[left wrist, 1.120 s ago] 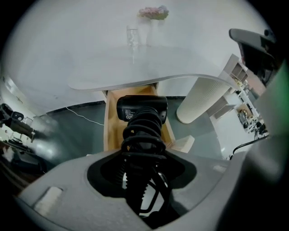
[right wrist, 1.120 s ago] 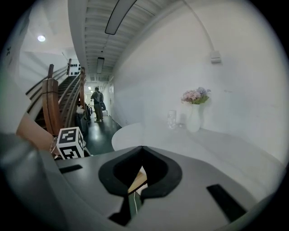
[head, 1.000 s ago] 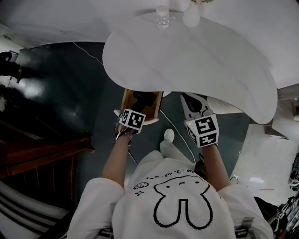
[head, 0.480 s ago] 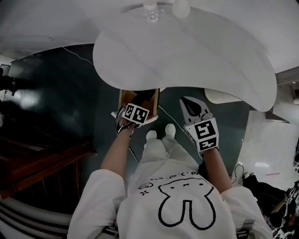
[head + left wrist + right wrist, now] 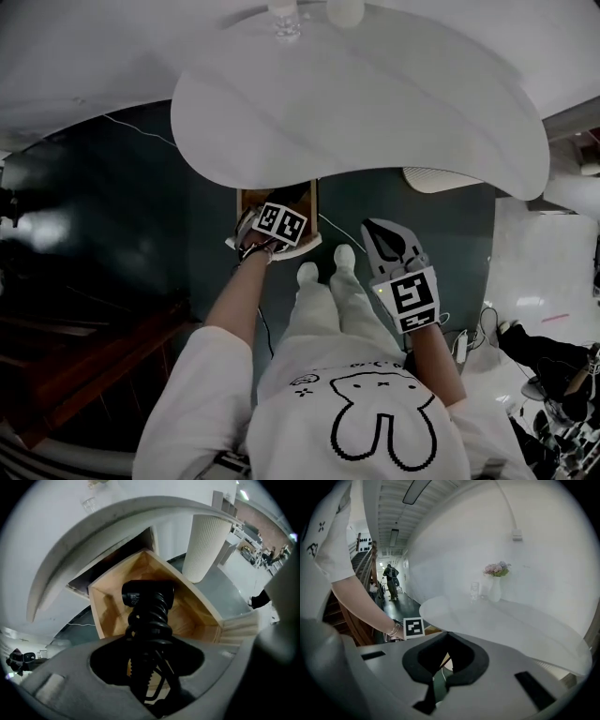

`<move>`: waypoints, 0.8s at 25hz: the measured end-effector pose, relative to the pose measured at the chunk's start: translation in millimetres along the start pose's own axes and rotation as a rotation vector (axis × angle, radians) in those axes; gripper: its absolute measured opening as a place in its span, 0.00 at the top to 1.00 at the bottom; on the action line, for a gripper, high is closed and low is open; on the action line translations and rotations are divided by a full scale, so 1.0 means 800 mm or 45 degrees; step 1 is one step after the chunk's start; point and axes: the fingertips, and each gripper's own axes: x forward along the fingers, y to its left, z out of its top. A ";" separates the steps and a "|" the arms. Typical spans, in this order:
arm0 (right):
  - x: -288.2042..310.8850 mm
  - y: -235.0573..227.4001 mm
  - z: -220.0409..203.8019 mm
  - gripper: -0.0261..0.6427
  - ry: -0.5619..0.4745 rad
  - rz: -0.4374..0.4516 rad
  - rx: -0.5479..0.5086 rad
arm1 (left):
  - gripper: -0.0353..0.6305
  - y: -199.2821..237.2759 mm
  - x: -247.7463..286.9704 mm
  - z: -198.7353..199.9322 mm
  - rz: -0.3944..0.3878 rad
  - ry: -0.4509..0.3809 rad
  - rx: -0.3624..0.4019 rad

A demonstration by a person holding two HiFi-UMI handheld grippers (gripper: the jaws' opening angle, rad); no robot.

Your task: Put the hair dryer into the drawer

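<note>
Hair dryer (image 5: pixel 149 603), black with its cord wound in coils round the handle, is pinched by that handle in the left gripper (image 5: pixel 147 667) and hangs nose-down over the open wooden drawer (image 5: pixel 187 606). It looks to be above the drawer floor and not resting on it, so the task is close to done but not finished. The right gripper (image 5: pixel 440 677) hovers just beside, its jaws seemingly pressed together with nothing between them.

To do this step well, the dryer should probably go down near the middle of the drawer, with its head clear of the front rim and side walls. The left jaws should part only once the body lies on the wood. The wound cord could loosen or catch on an edge, so it is best kept inside the walls. The right gripper looks free to push the drawer shut afterwards.

The left gripper view alone shows the coiled cord, the drawer's inner walls and the white ribbed pedestal (image 5: pixel 206 545) behind. The head view shows both grippers below the edge of the white oval surface (image 5: pixel 375 103), with the marker cube hiding the grip. Only the right gripper view shows the glass (image 5: pixel 475 591) and the vase of flowers (image 5: pixel 496 590) at the far side.
</note>
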 end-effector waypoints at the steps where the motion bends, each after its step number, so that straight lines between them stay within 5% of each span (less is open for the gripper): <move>1: 0.000 0.005 -0.005 0.96 0.013 -0.003 0.004 | 0.63 0.000 0.004 0.002 -0.007 0.001 -0.004; 9: 0.004 0.035 -0.025 0.96 0.068 -0.017 0.004 | 0.62 0.004 0.039 0.012 -0.043 0.009 -0.020; 20: -0.003 0.049 -0.040 0.96 0.116 -0.063 -0.003 | 0.61 -0.002 0.076 -0.016 0.071 0.281 0.270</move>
